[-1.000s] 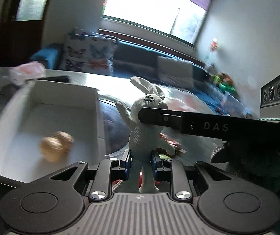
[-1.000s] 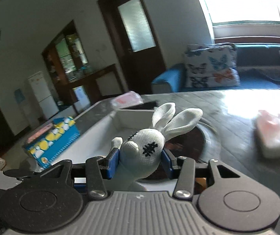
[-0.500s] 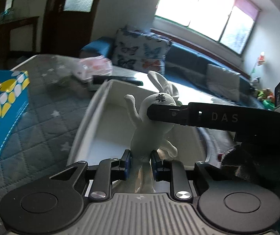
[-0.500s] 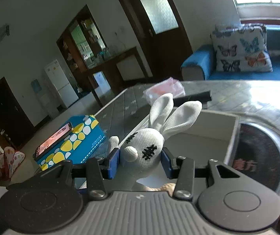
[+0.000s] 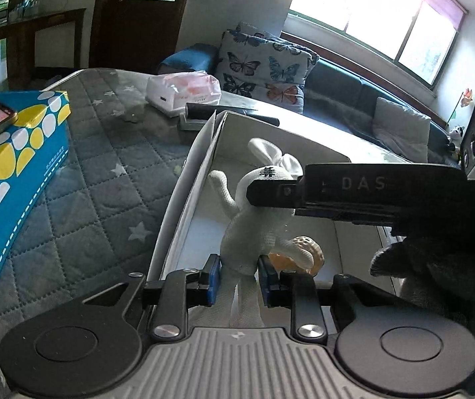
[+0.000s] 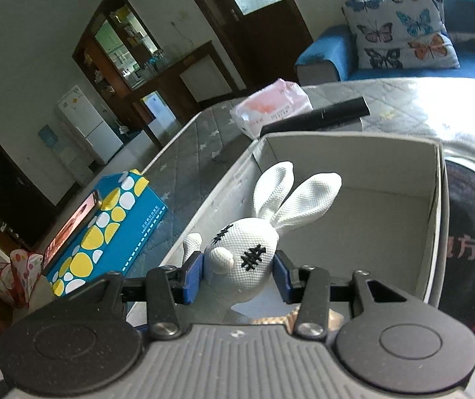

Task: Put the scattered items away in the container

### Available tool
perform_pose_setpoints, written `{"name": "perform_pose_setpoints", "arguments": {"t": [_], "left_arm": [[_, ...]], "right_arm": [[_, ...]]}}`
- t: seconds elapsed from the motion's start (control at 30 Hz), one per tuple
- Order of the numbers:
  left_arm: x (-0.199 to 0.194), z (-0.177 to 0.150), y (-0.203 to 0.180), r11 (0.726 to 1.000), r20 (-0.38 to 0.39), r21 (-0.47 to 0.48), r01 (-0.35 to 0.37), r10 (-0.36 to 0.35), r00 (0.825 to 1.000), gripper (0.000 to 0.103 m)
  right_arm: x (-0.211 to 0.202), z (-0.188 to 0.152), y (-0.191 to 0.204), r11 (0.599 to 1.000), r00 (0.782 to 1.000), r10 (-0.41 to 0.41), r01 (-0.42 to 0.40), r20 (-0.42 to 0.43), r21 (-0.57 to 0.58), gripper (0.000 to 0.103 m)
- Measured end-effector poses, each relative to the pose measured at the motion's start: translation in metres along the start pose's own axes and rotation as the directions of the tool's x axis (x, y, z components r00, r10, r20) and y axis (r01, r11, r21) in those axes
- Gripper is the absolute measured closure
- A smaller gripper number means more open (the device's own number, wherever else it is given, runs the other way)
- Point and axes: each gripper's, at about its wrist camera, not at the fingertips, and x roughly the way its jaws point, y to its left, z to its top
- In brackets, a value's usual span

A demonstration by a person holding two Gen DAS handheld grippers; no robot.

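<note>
One rabbit [image 5: 260, 219] upright (ears up) over box [image 5: 184, 199].

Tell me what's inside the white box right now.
In the box: a tan ball on the floor, the rabbit held above it. The gripper bodies hide the near floor.

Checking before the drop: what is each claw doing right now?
Left claw: opening, toy rabbit's legs between its pads.
Right claw: shut on the rabbit's head.
</note>
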Motion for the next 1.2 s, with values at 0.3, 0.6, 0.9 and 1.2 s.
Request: {"name": "perform_pose_setpoints", "arguments": {"t": [0.3,0.6,0.9,1.2], "left_arm": [[-0.009,0.0,-0.005,1.0,0.012,0.005,0.01,-0.01,1.0,0.075],[-0.013,-0.001,-0.008,1.0,0.016,0.0,0.008,-0.008,1.0,0.075],[-0.021,-0.009,-0.022,1.0,0.016,0.005,0.03,-0.03,0.999,0.075],[-0.029,-0.02,-0.045,0.998,0.013,0.031,0.059,-0.06,0.998,0.075]], "right_arm": [[0.004,0.002,0.001,1.0,1.0,-0.017,0.017,-0.004,-0.001,0.054],[-0.001,0.003,0.006,1.0,1.0,0.002,-0.002,0.0,-0.029,0.054],[-0.03,-0.002,0.009,0.994,1.0,-0.002,0.004,0.019,-0.105,0.054],[-0.076,-0.017,0.001,0.987,0.998,-0.023,0.032,0.057,-0.156,0.054]]}}
